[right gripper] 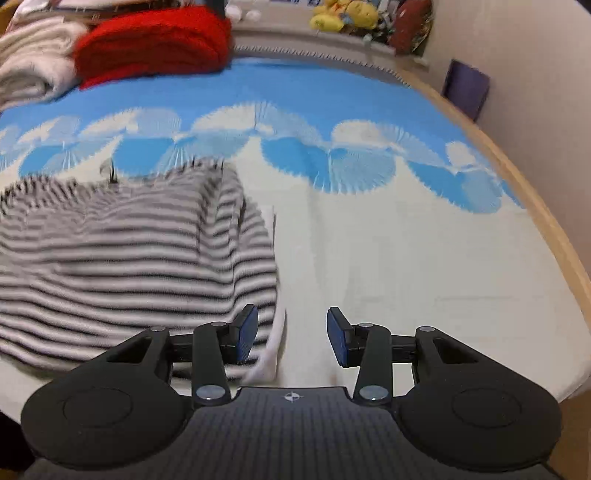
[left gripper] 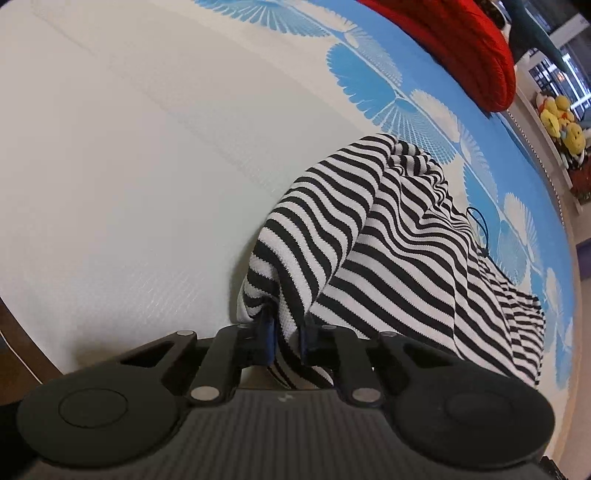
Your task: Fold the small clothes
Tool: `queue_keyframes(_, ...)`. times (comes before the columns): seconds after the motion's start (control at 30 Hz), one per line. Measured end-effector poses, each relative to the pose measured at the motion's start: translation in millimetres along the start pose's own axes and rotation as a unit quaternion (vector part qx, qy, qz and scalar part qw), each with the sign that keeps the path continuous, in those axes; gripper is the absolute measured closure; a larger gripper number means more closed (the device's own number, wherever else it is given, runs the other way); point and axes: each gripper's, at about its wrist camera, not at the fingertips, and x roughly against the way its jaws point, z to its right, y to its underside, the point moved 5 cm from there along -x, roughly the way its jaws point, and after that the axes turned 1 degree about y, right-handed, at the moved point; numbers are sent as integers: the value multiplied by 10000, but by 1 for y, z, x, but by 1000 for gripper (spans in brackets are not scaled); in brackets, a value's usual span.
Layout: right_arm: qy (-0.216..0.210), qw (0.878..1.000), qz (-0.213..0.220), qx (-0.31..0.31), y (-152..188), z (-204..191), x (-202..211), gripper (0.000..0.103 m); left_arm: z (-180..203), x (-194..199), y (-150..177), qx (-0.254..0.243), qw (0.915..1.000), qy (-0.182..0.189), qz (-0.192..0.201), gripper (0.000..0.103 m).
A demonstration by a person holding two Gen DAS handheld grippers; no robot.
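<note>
A black-and-white striped garment (left gripper: 388, 254) lies bunched on the bed's white and blue sheet (left gripper: 129, 147). My left gripper (left gripper: 286, 332) is shut on the garment's near edge, with a fold of striped cloth pinched between its blue pads and lifted off the sheet. In the right wrist view the same striped garment (right gripper: 129, 258) fills the left half, blurred. My right gripper (right gripper: 291, 332) stands open just above the garment's right edge. Its left fingertip (right gripper: 246, 328) hangs over the stripes, its right one over bare sheet. Nothing is between its pads.
A folded red knit (right gripper: 151, 44) and a white fluffy garment (right gripper: 29, 70) sit at the far side of the bed. Yellow plush toys (right gripper: 343, 16) stand on a ledge behind. The wooden bed edge (right gripper: 546, 229) curves along the right.
</note>
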Motion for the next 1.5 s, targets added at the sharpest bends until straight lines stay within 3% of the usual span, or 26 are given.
queue_keyframes(0.17, 109, 9991, -377, 174, 17, 7, -15, 60, 9, 8, 5, -131, 9994, -109, 291, 93)
queue_keyframes(0.3, -44, 9988, -384, -284, 18, 24, -15, 60, 37, 29, 2, -493, 9970, -13, 598, 93)
queue_keyframes(0.4, -194, 9980, -414, -437, 19, 35, -16, 60, 75, 51, 1, -943, 9922, -135, 800, 94)
queue_keyframes(0.5, -248, 9973, -419, -548, 22, 51, -17, 60, 137, 79, 6, -1375, 9841, 98, 1115, 95)
queue_keyframes(0.6, -291, 9952, -368, -865, 23, 70, -15, 60, 219, 103, 31, -2033, 9679, 589, 1353, 96)
queue_keyframes(0.73, -317, 9915, -255, -1240, 26, 90, -11, 60, 323, 110, 101, -2925, 9386, 1315, 1270, 97)
queue_keyframes(0.83, -320, 9875, -156, -1536, 28, 103, -6, 60, 383, 102, 169, -3869, 8983, 1693, 1211, 96)
queue_keyframes(0.9, -308, 9834, -100, -1783, 29, 114, -3, 60, 408, 82, 212, -4384, 8740, 1992, 647, 95)
queue_keyframes(0.97, -293, 9771, -87, -2106, 31, 125, -2, 60, 417, 58, 239, -4702, 8607, 1954, -74, 87)
queue_keyframes(1.03, -319, 9687, -94, -2459, 32, 135, -2, 60, 412, 55, 233, -4654, 8675, 1755, -83, 81)
queue_keyframes(1.07, -376, 9631, -104, -2661, 33, 140, -3, 60, 405, 60, 222, -4495, 8736, 1863, -42, 70)
queue_keyframes(1.13, -490, 9552, -115, -2918, 35, 143, -4, 60, 385, 74, 191, -4141, 8848, 2137, -9, 58)
queue_keyframes(1.17, -552, 9514, -115, -3027, 34, 144, -5, 60, 373, 82, 172, -4081, 8878, 2128, 74, 58)
queue_keyframes(1.3, -842, 9417, -151, -3255, 27, 137, -12, 60, 324, 95, 117, -4373, 8838, 1618, 395, 58)
queue_keyframes(1.4, -1090, 9443, -147, -3101, 15, 122, -16, 60, 291, 91, 93, -4545, 8790, 1381, 416, 59)
queue_keyframes(1.5, -1430, 9495, -175, -2789, 5, 100, -21, 60, 262, 78, 89, -4576, 8771, 1402, 403, 59)
